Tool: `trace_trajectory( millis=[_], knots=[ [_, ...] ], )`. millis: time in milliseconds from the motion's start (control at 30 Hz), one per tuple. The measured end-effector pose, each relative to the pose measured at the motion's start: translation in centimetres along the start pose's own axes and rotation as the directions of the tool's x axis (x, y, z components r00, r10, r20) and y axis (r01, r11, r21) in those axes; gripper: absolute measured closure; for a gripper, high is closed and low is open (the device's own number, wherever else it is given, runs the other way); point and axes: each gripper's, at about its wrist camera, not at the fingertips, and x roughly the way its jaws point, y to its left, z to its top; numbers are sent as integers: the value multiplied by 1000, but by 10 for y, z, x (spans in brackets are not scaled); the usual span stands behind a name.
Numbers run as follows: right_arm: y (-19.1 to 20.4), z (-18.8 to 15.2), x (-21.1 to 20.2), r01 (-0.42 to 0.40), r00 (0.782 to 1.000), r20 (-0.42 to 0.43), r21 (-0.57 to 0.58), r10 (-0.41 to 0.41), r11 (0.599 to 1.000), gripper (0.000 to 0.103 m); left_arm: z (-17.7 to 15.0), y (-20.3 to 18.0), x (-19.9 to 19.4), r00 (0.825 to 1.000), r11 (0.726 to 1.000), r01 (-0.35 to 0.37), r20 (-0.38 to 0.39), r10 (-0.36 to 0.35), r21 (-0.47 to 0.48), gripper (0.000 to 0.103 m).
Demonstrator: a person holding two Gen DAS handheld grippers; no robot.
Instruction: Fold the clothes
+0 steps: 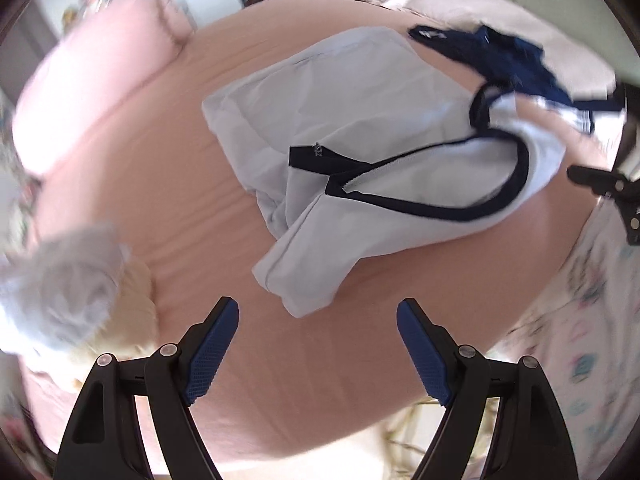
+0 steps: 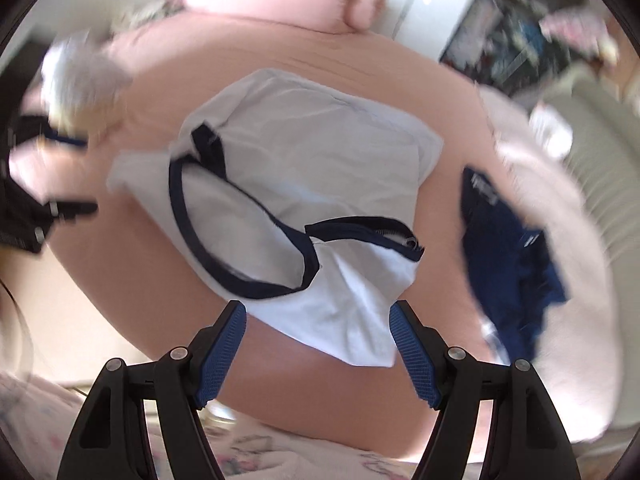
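White with navy trim, the garment (image 1: 360, 128) lies crumpled in the middle of the peach-sheeted bed (image 1: 160, 184), partly doubled over itself. In the left wrist view its long axis runs on a diagonal from the upper right, where the navy-edged opening loops round, down to the lower left, where a loose plain flap ends just ahead of the left tool (image 1: 318, 348). In the right wrist view the same garment (image 2: 320, 168) runs from a squared, flatter end at the top down to a plain white corner near the bottom, and that corner lies between the pads of the right tool (image 2: 318, 344). Both tools point steeply down at the bed with their blue pads spread wide apart, gripping nothing; the right one's pads are not pressing on the cloth. Just beside the garment lies a dark blue piece of clothing (image 2: 508, 248), bunched up on a pale blanket (image 2: 580, 280). A pink pillow (image 1: 100, 60) sits at the head of the bed, and a blurred greyish-white bundle (image 1: 60, 292) rests near the bed's edge.
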Motion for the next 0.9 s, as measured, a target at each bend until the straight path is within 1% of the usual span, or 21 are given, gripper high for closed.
trace_trajectory(
  millis=[33, 100, 167, 233, 300, 367, 467, 533, 633, 733, 767, 867, 900],
  knots=[
    [9, -1, 0, 37, 999, 0, -52, -37, 998, 29, 0, -6, 0, 999, 998, -34, 11, 34, 45, 22],
    [28, -4, 2, 100, 995, -4, -175, -103, 979, 29, -2, -17, 1, 995, 984, -101, 41, 96, 144, 22],
    [44, -9, 6, 164, 985, 1, -287, -171, 944, 29, -5, -28, 4, 985, 957, -170, 74, 157, 234, 22],
    [57, -14, 11, 217, 973, 13, -380, -229, 899, 29, -9, -37, 7, 972, 924, -234, 103, 212, 303, 22],
    [68, -19, 16, 258, 961, 28, -458, -277, 850, 29, -15, -46, 12, 954, 878, -299, 141, 265, 374, 22],
    [74, -23, 21, 280, 952, 38, -502, -303, 818, 29, -21, -55, 17, 932, 822, -363, 183, 314, 440, 22],
    [78, -28, 29, 317, 937, 52, -545, -345, 776, 29, -30, -65, 24, 890, 724, -457, 259, 376, 517, 22],
    [79, -30, 37, 336, 926, 52, -569, -374, 751, 29, -34, -69, 29, 872, 675, -490, 290, 395, 552, 22],
    [81, -36, 51, 349, 913, 51, -610, -404, 711, 29, -35, -69, 39, 866, 639, -497, 290, 407, 587, 22],
    [85, -39, 60, 366, 901, 68, -651, -429, 665, 29, -34, -68, 46, 871, 634, -486, 280, 403, 601, 22],
    [86, -40, 63, 374, 895, 75, -662, -439, 649, 29, -35, -68, 48, 870, 628, -488, 281, 405, 606, 22],
    [86, -41, 71, 373, 893, 80, -681, -442, 630, 29, -36, -68, 57, 857, 594, -509, 300, 419, 623, 22],
    [86, -41, 73, 378, 892, 88, -682, -443, 626, 29, -35, -69, 59, 856, 583, -509, 301, 420, 633, 22]
  ],
)
